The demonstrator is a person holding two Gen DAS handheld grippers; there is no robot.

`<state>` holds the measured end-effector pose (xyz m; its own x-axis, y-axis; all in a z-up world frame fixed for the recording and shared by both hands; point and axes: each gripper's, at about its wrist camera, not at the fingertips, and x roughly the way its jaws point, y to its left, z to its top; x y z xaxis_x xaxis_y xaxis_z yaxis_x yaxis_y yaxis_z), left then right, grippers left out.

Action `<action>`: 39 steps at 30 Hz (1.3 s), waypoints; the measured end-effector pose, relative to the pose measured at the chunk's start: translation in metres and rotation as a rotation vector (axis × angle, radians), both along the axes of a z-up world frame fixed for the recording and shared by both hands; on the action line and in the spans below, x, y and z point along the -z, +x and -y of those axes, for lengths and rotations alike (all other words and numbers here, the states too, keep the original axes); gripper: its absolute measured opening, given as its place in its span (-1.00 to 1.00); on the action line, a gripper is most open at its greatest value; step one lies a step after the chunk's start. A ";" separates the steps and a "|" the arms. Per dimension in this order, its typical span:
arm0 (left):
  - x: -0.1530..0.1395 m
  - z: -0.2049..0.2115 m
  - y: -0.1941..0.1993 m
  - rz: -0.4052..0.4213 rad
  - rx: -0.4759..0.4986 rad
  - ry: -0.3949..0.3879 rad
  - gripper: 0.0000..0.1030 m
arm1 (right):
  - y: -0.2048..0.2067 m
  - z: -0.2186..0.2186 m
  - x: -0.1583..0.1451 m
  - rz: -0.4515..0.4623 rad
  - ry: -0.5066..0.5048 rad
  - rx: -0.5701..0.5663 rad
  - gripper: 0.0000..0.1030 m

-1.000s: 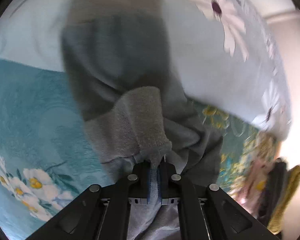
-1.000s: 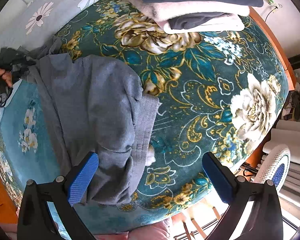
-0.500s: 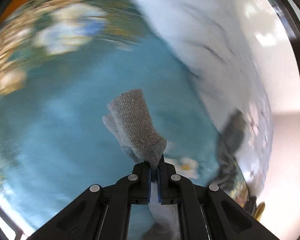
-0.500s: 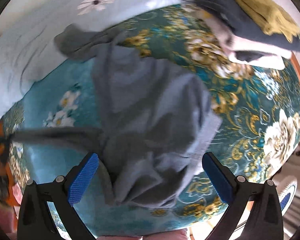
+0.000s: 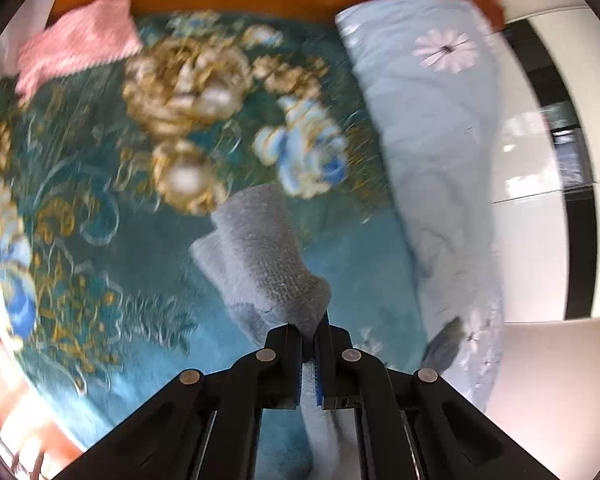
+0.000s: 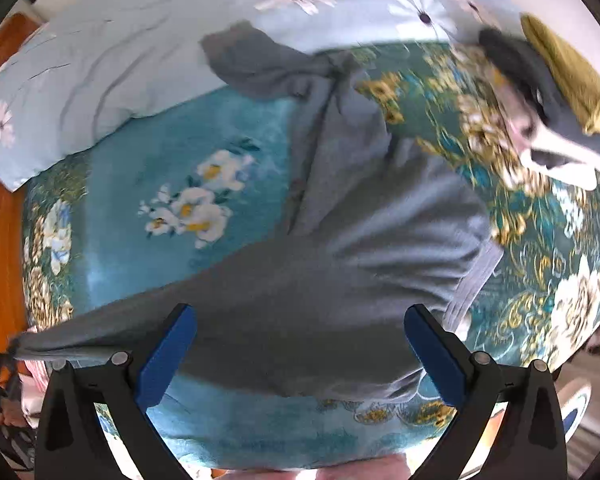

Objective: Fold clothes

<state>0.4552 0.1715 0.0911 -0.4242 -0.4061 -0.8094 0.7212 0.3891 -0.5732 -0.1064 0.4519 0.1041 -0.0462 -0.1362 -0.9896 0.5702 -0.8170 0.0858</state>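
- Bed covered by a teal plush blanket with gold and white flowers (image 6: 227,148): carries every item.
- Pale blue quilt printed with daisies (image 6: 111,60): lies along the far edge of the blanket.
- Grey knitted sweater (image 6: 360,240): spread mid-bed, one sleeve stretched toward the lower left.
- Stack of folded clothes, mustard piece uppermost (image 6: 556,92): far right, apart from the sweater.
- Right gripper (image 6: 300,354): jaws spread wide above the sweater, holding nothing.
- Left gripper (image 5: 308,354): jaws pinching the ribbed grey sweater cuff (image 5: 267,256).

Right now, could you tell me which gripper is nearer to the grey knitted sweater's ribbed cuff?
Left. The left gripper is shut on the grey ribbed cuff; the right gripper hangs open above the sweater's body, touching nothing.
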 end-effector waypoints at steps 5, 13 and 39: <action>0.045 -0.015 0.007 0.041 -0.001 0.164 -0.91 | 0.012 -0.015 -0.001 0.001 -0.001 0.015 1.00; 0.059 -0.030 -0.002 0.053 -0.039 0.254 -0.91 | -0.005 -0.101 -0.007 -0.044 -0.140 0.229 1.00; -0.008 -0.006 -0.144 0.200 0.082 0.222 -0.91 | -0.011 -0.274 0.193 0.573 -0.356 0.760 1.00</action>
